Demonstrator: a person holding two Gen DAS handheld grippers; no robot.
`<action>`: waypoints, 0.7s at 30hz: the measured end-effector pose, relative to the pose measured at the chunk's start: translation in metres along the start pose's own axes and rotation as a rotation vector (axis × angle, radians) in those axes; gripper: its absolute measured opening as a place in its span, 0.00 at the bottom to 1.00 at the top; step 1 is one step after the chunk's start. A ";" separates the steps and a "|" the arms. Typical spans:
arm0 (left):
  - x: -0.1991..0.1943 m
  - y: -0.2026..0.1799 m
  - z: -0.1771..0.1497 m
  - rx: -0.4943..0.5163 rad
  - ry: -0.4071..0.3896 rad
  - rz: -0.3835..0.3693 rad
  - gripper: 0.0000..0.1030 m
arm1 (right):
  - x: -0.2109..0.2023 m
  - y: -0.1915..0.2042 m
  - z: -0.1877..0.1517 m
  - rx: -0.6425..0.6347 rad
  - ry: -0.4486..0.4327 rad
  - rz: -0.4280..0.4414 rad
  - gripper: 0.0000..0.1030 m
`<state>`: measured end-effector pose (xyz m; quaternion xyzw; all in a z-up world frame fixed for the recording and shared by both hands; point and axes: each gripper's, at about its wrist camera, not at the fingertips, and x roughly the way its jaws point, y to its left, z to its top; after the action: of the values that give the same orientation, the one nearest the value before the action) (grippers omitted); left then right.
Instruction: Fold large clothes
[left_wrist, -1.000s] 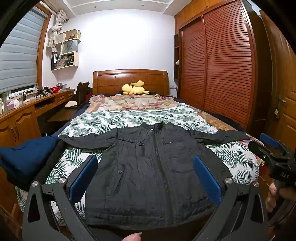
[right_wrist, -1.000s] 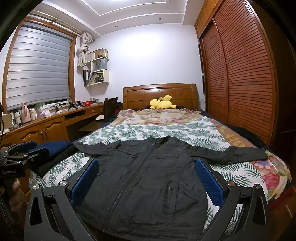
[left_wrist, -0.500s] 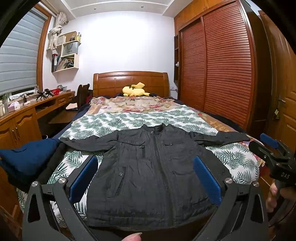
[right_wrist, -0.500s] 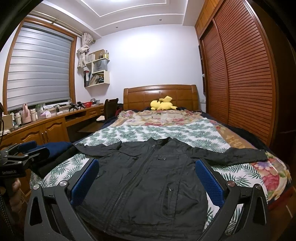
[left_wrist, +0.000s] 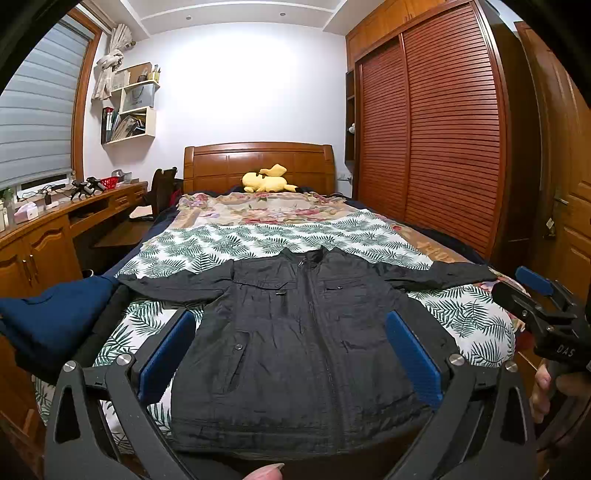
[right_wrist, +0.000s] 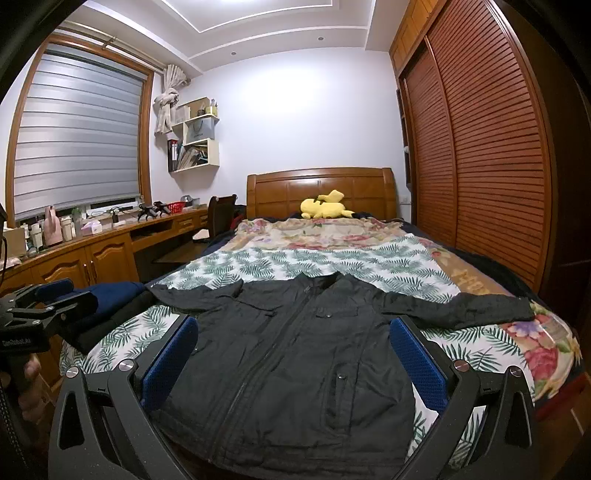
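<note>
A black zip jacket lies flat and face up on the foot of the bed, sleeves spread to both sides; it also shows in the right wrist view. My left gripper is open and empty, held above the jacket's lower half. My right gripper is open and empty, above the hem. In the left wrist view the right gripper shows at the far right; in the right wrist view the left gripper shows at the far left.
The bed carries a leaf-print sheet and a floral blanket, with a yellow plush toy at the headboard. Dark blue clothing lies at the bed's left corner. A wooden desk runs along the left; a slatted wardrobe stands on the right.
Both views have tilted upward a little, so the jacket sits lower in the frames. Both grippers stay open and the jacket has not moved.
</note>
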<state>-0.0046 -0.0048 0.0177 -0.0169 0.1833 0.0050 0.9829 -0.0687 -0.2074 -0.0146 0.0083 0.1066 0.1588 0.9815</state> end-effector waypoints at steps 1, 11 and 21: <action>0.000 0.000 0.000 0.001 -0.001 -0.002 1.00 | 0.000 0.000 0.000 0.000 0.001 0.001 1.00; 0.001 0.001 -0.001 0.000 -0.003 -0.002 1.00 | 0.000 0.001 0.000 0.002 0.004 0.001 1.00; 0.002 0.005 -0.004 -0.004 0.000 -0.003 1.00 | 0.000 0.000 0.001 0.009 0.008 -0.005 1.00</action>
<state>-0.0046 0.0004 0.0130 -0.0192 0.1835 0.0036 0.9828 -0.0682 -0.2072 -0.0138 0.0117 0.1114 0.1562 0.9814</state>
